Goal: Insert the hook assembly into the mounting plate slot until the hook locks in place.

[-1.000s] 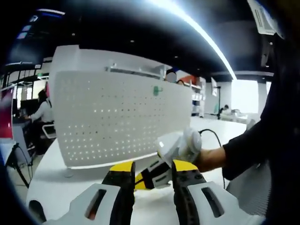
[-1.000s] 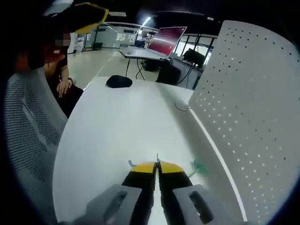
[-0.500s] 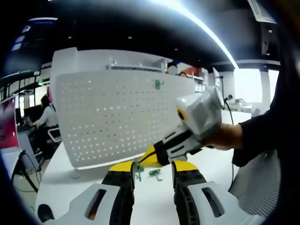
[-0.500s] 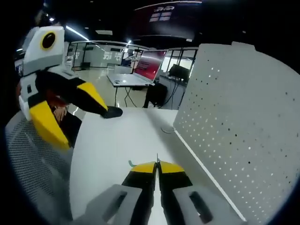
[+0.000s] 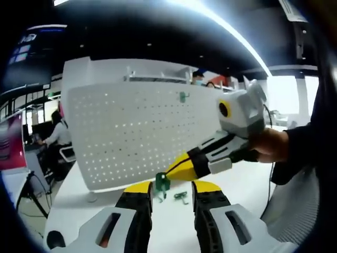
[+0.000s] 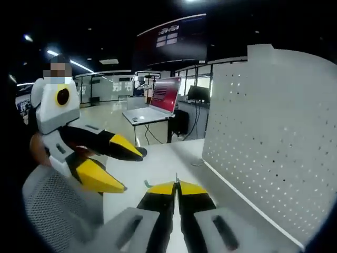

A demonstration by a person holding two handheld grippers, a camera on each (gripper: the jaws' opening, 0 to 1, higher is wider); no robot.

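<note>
A white pegboard [image 5: 139,134] stands upright on the white tabletop [image 5: 168,224], taking up most of the left gripper view; in the right gripper view it rises along the right side [image 6: 268,137], with its upper and right parts cut off. High on the board, near its top edge, a small green hook [image 5: 183,97] is already hanging.

The right gripper [image 5: 169,174] reaches in from the right in the left gripper view, held by a hand [image 5: 268,145]. Its yellow tips are pressed together on a green hook piece [image 5: 161,182], which hangs just in front of the board's lower edge, between the board and the left gripper's tips. Another small green part [image 5: 181,197] lies on the tabletop just beside it; its shape is too small to make out.

The left gripper [image 5: 167,191] has its jaws spread, with nothing between them. In the right gripper view it shows at the left [image 6: 121,168], jaws likewise apart.

In the right gripper view the right gripper's own tips [image 6: 176,188] meet tightly, and the held hook is hard to see there beyond a thin sliver.

A laptop [image 6: 155,103] sits on a far desk.
</note>
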